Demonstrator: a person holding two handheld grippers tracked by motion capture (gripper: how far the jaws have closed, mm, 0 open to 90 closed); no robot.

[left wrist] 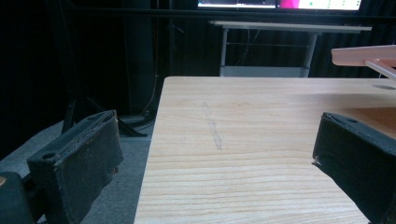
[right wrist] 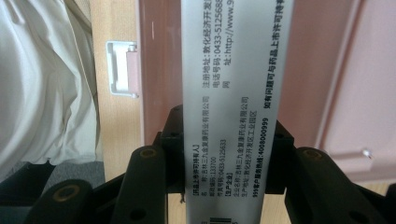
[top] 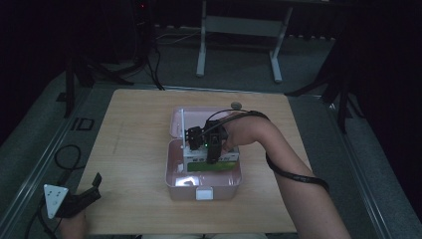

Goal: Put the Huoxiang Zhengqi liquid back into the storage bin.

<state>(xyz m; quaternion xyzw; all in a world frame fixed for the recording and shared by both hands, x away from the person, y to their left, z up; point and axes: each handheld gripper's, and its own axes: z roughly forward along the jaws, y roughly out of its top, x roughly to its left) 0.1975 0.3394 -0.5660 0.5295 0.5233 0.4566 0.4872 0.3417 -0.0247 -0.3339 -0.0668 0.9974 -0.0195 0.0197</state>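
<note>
At the near left corner of the surface (top: 139,119), the left claw (top: 89,191) rests low in the person's hand, pointing out across the wood. The left gripper view looks between its two black pads, which stand far apart with only bare wood grain between them; this claw is released and holds nothing. That same view catches the raised pink lid (left wrist: 364,55) at its far right edge.

Nearer the middle, the pink box (top: 204,186) sits open with its white latch (top: 204,193) facing the person. The right claw (top: 211,149) hangs over it, clenched on a carton (top: 211,162) with a white and green face, held above the box's inside. From above, the carton's print is too small to read. The right gripper view shows what the high view cannot: the carton's white side (right wrist: 229,116) with dark printed lines, pinched from both sides by the black pads, and the pink wall and latch (right wrist: 122,67) beside it, with pale cloth (right wrist: 42,84) beyond the surface's edge.

The right forearm (top: 293,169) reaches in from the bottom right, wrist bent so the claw points down and back toward the person. A cable (top: 293,174) loops around the arm.
</note>
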